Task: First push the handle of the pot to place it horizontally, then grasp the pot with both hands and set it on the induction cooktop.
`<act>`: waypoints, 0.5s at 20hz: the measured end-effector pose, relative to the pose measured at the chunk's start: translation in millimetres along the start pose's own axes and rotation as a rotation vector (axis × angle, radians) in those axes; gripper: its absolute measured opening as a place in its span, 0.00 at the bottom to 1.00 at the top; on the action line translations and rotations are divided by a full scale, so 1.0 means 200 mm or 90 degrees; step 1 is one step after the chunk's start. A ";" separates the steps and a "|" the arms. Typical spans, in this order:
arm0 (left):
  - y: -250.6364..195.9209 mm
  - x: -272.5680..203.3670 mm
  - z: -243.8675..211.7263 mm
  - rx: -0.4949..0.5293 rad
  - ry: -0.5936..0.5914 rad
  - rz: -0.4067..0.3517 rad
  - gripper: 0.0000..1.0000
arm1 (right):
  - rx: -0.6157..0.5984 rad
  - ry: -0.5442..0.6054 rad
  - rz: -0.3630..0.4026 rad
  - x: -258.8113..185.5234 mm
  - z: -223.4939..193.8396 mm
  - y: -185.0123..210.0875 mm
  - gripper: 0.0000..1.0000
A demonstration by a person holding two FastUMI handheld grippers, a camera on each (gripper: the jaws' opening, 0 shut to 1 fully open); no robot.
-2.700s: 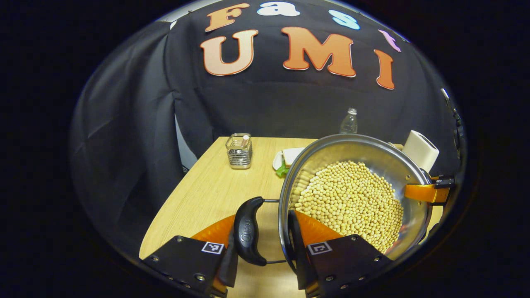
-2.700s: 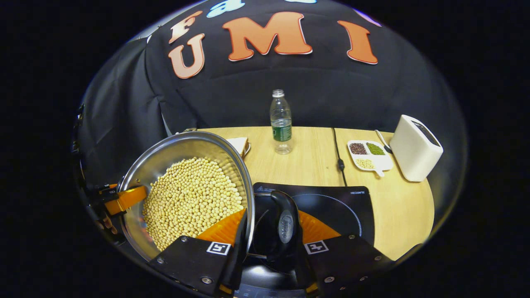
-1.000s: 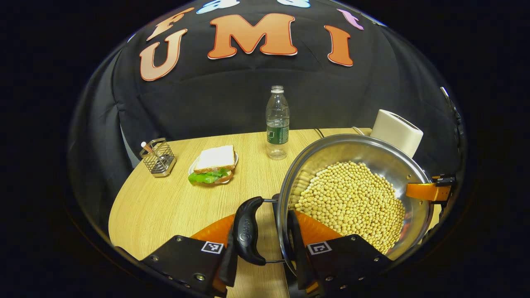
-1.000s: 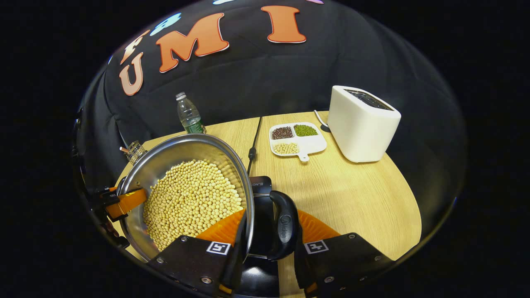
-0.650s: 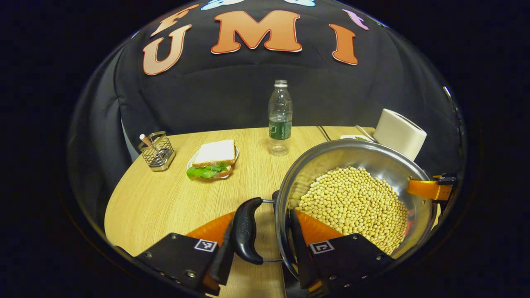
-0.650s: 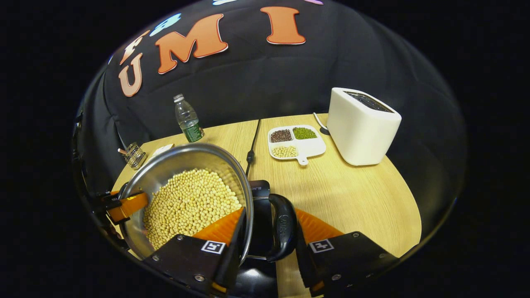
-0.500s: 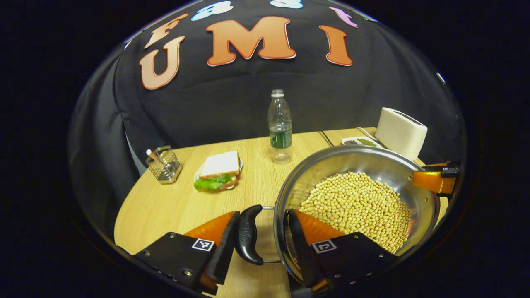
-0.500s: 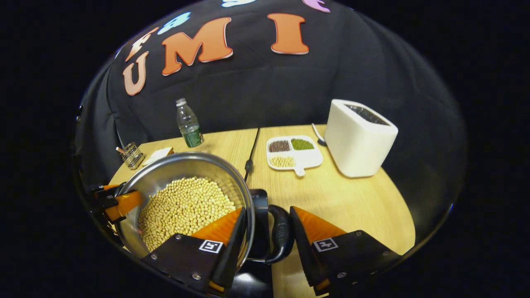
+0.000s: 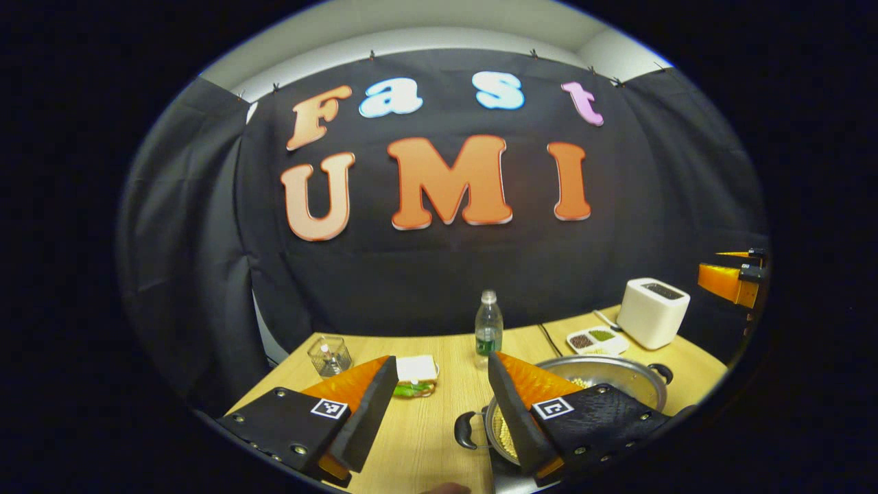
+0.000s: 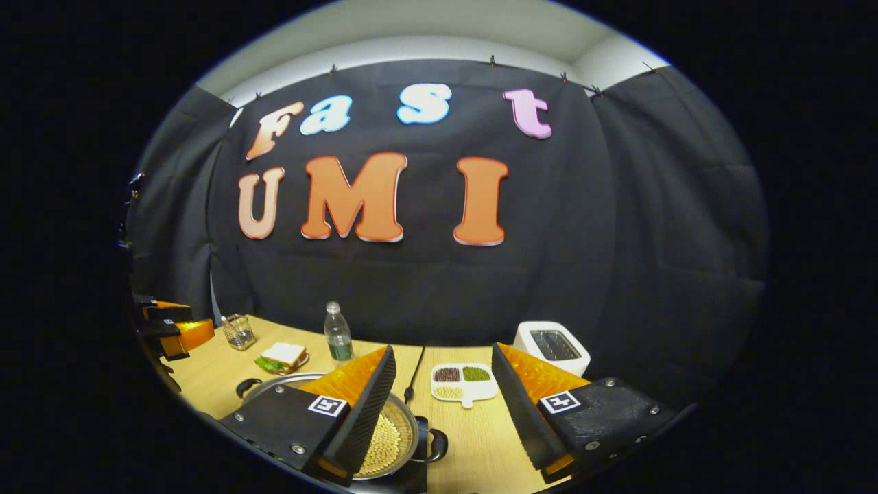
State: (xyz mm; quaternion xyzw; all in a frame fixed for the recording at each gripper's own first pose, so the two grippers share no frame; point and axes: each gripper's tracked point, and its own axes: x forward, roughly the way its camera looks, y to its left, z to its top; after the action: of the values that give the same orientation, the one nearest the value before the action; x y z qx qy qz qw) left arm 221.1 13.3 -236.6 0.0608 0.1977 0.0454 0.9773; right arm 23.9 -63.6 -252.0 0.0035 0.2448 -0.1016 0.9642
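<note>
Left gripper [image 9: 439, 405] wide open, nothing between the fingers, raised well above the table [image 9: 425, 439] and looking across it; right gripper [image 10: 442, 405] likewise spread wide and empty, equally high; both clear of the pot [image 9: 603, 377], which reads as a release with the set-down apparently done. Pot low in the left gripper view behind the right-hand finger, one black handle [image 9: 465, 431] sticking out sideways toward the gap; in the right gripper view same pot [image 10: 394, 429] under the left-hand finger, near handle [image 10: 439, 442] lying level, dark slab of the induction cooktop [image 10: 411, 480] just visible beneath it; seated on the cooktop, by the look of it, though most of the base hidden. Pot filled with pale yellow beans [image 10: 384, 442], none seen spilled. Farther out: divided white dish [image 10: 464, 383] holding dark, green and pale grains in separate compartments; white toaster [image 10: 552, 346] beside it; water bottle [image 10: 337, 334] upright; sandwich [image 10: 281, 357] on a small plate; wire holder [image 10: 238, 331] near the far left corner.
</note>
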 end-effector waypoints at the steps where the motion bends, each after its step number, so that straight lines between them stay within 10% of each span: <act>1: 0.01 -0.04 0.13 -0.009 -0.037 -0.002 0.82 | -0.010 -0.020 0.000 -0.04 0.08 0.00 0.90; 10: 0.28 -0.68 0.92 -0.052 -0.216 0.021 0.82 | -0.015 -0.190 0.087 -0.50 0.75 0.12 0.97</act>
State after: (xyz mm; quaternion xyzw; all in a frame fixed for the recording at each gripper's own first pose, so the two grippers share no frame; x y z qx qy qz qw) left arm 163.8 34.9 -9.2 0.0308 0.0271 0.0587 0.9974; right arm 12.7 -29.6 -73.7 -0.0067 0.0991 -0.0322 0.9945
